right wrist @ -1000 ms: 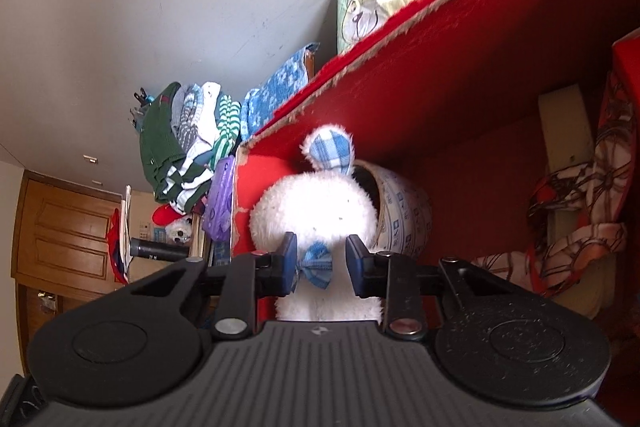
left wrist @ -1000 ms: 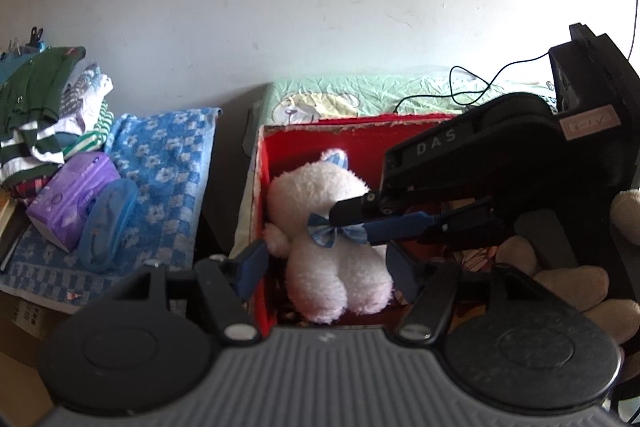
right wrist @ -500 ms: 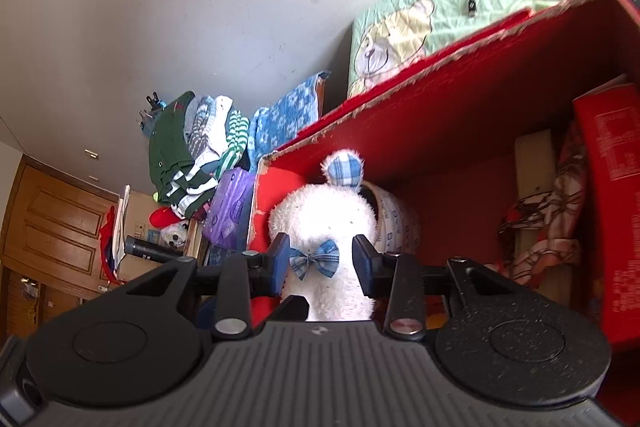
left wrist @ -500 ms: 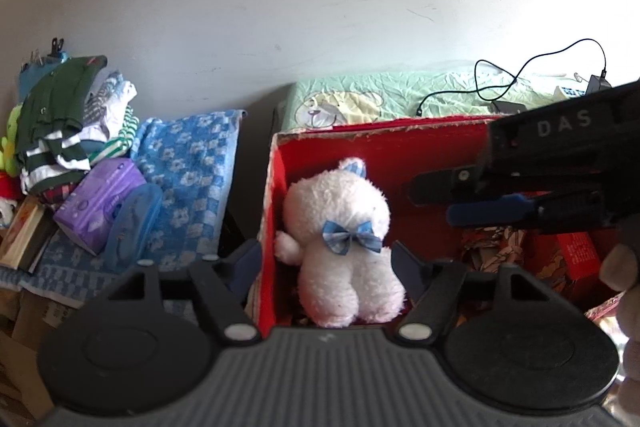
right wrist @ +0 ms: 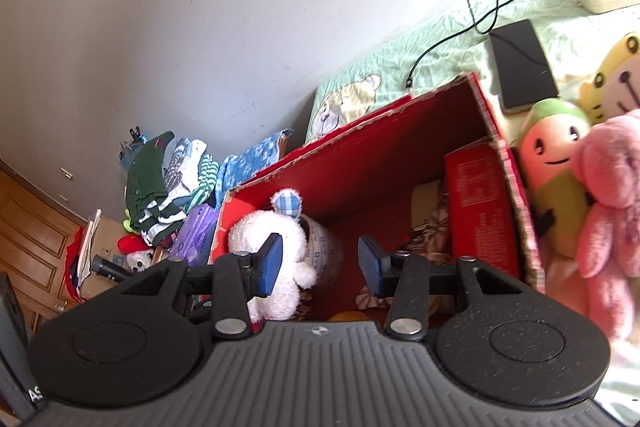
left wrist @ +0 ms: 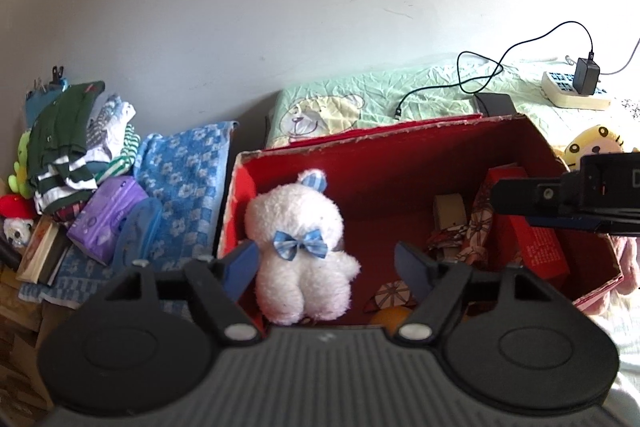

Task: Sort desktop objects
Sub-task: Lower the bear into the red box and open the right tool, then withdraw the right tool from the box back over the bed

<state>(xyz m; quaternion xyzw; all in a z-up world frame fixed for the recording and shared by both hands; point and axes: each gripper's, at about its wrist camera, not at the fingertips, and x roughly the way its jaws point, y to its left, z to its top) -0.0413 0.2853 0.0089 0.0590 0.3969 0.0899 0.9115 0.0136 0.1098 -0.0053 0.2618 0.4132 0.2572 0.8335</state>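
A white plush bear (left wrist: 298,251) with a blue bow sits at the left end inside the red cardboard box (left wrist: 400,155); it also shows in the right wrist view (right wrist: 276,251), inside the same box (right wrist: 384,163). My left gripper (left wrist: 326,267) is open and empty above the box's near side, its fingers on either side of the bear without touching it. My right gripper (right wrist: 320,263) is open and empty above the box; it enters the left wrist view from the right (left wrist: 560,203).
The box also holds a red carton (right wrist: 480,211), patterned cloth (left wrist: 476,223) and a patterned cup (right wrist: 324,247). Pink (right wrist: 612,203), green (right wrist: 556,163) and yellow (right wrist: 616,75) plush toys lie right of the box. Folded clothes (left wrist: 68,143) and a blue towel (left wrist: 184,179) lie left.
My right gripper opened off the white bear, leaving it in the box, and pulled up and to the right. My left gripper drew back, showing more of the box.
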